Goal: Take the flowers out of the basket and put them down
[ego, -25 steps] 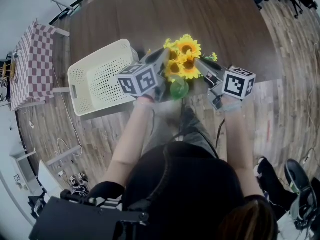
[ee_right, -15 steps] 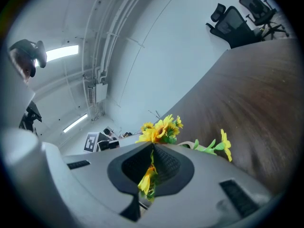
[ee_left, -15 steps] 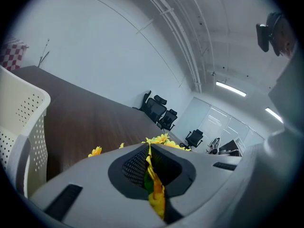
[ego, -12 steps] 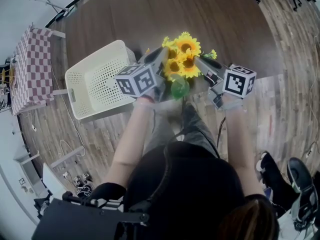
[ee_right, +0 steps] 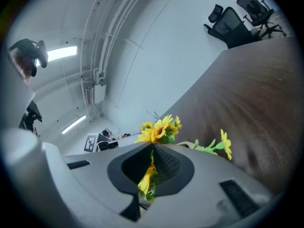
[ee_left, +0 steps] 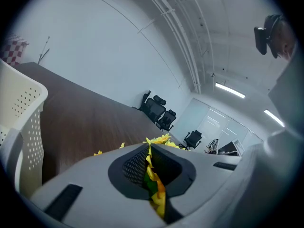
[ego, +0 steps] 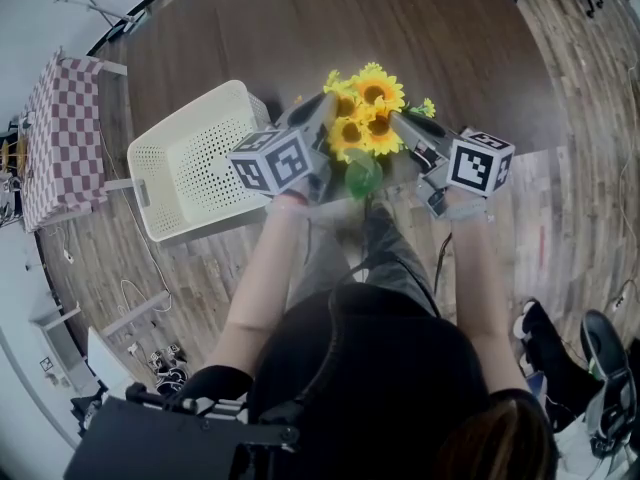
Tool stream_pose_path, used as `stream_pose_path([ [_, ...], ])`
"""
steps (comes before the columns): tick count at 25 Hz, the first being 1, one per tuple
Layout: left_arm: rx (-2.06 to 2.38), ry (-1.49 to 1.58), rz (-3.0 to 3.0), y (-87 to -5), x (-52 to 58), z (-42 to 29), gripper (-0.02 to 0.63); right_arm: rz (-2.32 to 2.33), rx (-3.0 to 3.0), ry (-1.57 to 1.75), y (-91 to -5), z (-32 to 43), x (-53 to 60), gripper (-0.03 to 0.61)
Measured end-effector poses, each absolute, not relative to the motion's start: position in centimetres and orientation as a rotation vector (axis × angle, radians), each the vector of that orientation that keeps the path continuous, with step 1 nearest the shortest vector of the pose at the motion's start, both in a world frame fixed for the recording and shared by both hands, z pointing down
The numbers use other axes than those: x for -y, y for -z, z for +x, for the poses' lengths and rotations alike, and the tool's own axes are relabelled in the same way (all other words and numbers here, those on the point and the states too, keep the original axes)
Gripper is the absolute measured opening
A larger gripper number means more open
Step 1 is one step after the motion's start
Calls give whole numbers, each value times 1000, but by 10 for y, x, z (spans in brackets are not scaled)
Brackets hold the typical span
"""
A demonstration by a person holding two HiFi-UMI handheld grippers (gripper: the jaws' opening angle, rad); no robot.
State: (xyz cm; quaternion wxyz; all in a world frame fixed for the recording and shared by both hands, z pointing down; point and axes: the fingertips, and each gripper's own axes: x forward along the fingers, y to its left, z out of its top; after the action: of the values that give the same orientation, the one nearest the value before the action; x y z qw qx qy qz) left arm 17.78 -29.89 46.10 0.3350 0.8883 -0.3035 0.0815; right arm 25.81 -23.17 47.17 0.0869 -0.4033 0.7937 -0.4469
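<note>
A bunch of yellow sunflowers (ego: 366, 114) with green leaves hangs over the near edge of the dark wooden table (ego: 300, 28), to the right of the cream perforated basket (ego: 195, 158). My left gripper (ego: 325, 110) pinches the bunch from the left and my right gripper (ego: 400, 124) from the right. In the left gripper view the jaws are shut (ee_left: 148, 148) with yellow petals (ee_left: 154, 184) squeezed between them. In the right gripper view the jaws (ee_right: 153, 147) are likewise shut on petals and leaves (ee_right: 148, 177), with blooms (ee_right: 159, 127) just beyond.
The basket's wall (ee_left: 26, 127) stands at the left of the left gripper view. A checked tablecloth (ego: 62, 133) covers a small table at far left. Office chairs (ee_right: 232, 18) stand beyond the table. My legs are below the table edge.
</note>
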Motion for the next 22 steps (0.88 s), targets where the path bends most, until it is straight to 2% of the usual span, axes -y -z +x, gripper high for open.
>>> stream_pose_path([
  [22,813,-199,2345,-462,302,172,14,-1216,-2341,1292,-474,257,234,13],
])
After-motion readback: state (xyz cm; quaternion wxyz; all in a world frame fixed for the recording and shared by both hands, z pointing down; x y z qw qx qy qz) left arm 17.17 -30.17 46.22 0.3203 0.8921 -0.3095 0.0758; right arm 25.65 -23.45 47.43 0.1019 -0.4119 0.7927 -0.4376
